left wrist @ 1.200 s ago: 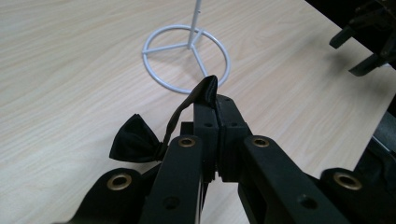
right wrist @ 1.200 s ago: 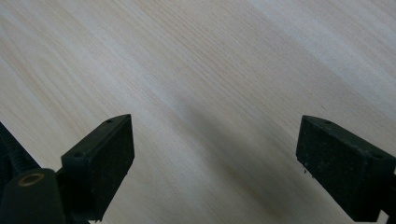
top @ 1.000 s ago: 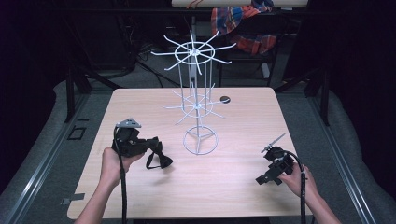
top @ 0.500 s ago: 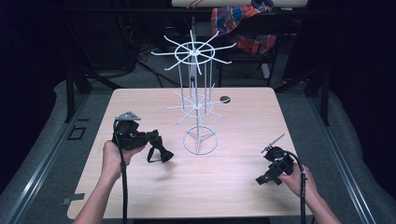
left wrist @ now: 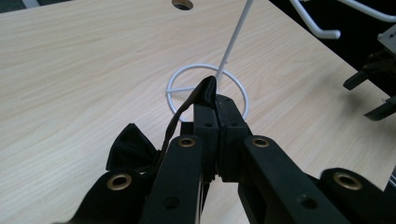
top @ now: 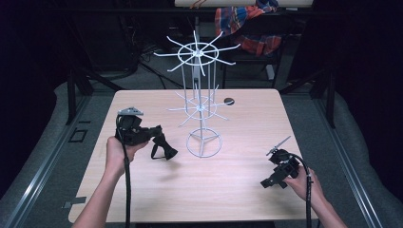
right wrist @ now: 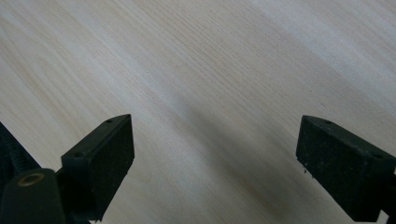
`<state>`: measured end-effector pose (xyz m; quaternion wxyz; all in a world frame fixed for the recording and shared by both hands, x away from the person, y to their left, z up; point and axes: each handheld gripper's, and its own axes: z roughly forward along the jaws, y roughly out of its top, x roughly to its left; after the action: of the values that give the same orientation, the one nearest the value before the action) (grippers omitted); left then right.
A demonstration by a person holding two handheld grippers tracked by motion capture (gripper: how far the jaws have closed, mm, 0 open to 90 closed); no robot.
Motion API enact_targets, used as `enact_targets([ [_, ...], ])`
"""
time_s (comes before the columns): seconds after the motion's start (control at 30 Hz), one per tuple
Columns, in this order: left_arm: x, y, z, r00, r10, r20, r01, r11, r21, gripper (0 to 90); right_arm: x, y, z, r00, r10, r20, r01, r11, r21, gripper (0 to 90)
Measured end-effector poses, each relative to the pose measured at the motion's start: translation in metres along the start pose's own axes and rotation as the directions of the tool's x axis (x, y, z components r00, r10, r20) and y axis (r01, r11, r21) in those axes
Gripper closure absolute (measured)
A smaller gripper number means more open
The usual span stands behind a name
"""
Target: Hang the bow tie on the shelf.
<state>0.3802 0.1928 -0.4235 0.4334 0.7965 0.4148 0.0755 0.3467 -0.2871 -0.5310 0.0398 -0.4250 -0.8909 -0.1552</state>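
Wood-grain surface (top: 228, 190) lies nearest me, pale and bare under both of my hands. My right claw (right wrist: 215, 163) rests low over it at the near right corner, jaws standing wide apart with nothing between them. My left claw (left wrist: 217, 112) is pinched tight on the strap of a small black fabric bow tie (top: 164, 148); the bow itself dangles below and beside the jaws, clear of the wood, just left of the stand's ring base. The cloth looks soft and limp, matte black, the knot bunched and the thin strap looped up into the pads.

Beyond it rises the white wire display stand (top: 199, 95), a round hoop foot, one thin upright pole and two tiers of radiating prongs. A small dark round hole (top: 229, 100) sits in the wood behind it.

I judge this the carrying step: the tie is lifted and on its way to a prong. The next move calls for raising the strap loop above a lower prong's tip and sliding it over without nudging the light stand.
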Motion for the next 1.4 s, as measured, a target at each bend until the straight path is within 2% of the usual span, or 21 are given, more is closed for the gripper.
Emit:
enact_targets([
  [0.13, 0.002, 0.005, -0.001, 1.0000, 0.000, -0.002, 0.000, 0.9999, -0.011, 88.9, -0.001, 0.000, -0.002, 1.0000, -0.007, -0.001, 0.007, 1.000, 0.015, 11.2],
  [0.6, 0.008, 0.030, -0.008, 0.9997, -0.007, -0.022, 0.006, 0.9992, -0.038, 88.8, 0.000, 0.000, -0.001, 1.0000, 0.000, -0.006, 0.000, 1.000, 0.000, 11.2],
  [0.7, 0.009, 0.033, -0.008, 0.9997, -0.009, -0.024, 0.008, 0.9992, -0.038, 88.8, 0.000, 0.000, -0.002, 0.9999, -0.011, -0.004, 0.011, 1.000, 0.014, 11.2],
  [0.73, 0.010, 0.035, -0.008, 0.9996, -0.013, -0.027, 0.012, 0.9992, -0.039, 88.8, 0.001, -0.001, 0.000, 0.9999, 0.015, -0.008, -0.015, 1.000, -0.019, 11.2],
  [0.77, 0.010, 0.035, -0.008, 0.9996, -0.013, -0.027, 0.012, 0.9992, -0.039, 88.8, 0.001, -0.001, 0.000, 0.9999, 0.015, -0.008, -0.015, 1.000, -0.019, 11.2],
  [0.87, 0.012, 0.039, -0.009, 0.9995, -0.013, -0.029, 0.012, 0.9990, -0.043, 88.8, -0.001, 0.000, -0.003, 0.9998, -0.018, -0.005, 0.018, 1.000, 0.020, 11.2],
  [0.93, 0.013, 0.042, -0.009, 0.9994, -0.012, -0.032, 0.011, 0.9991, -0.041, 88.8, 0.000, 0.000, -0.001, 1.0000, -0.001, -0.007, 0.001, 1.000, 0.000, 11.2],
  [1.4, 0.011, 0.057, -0.007, 0.9996, -0.007, -0.029, 0.006, 0.9984, -0.055, 88.8, 0.000, 0.000, -0.002, 0.9999, -0.011, -0.007, 0.011, 1.000, 0.012, 11.2],
])
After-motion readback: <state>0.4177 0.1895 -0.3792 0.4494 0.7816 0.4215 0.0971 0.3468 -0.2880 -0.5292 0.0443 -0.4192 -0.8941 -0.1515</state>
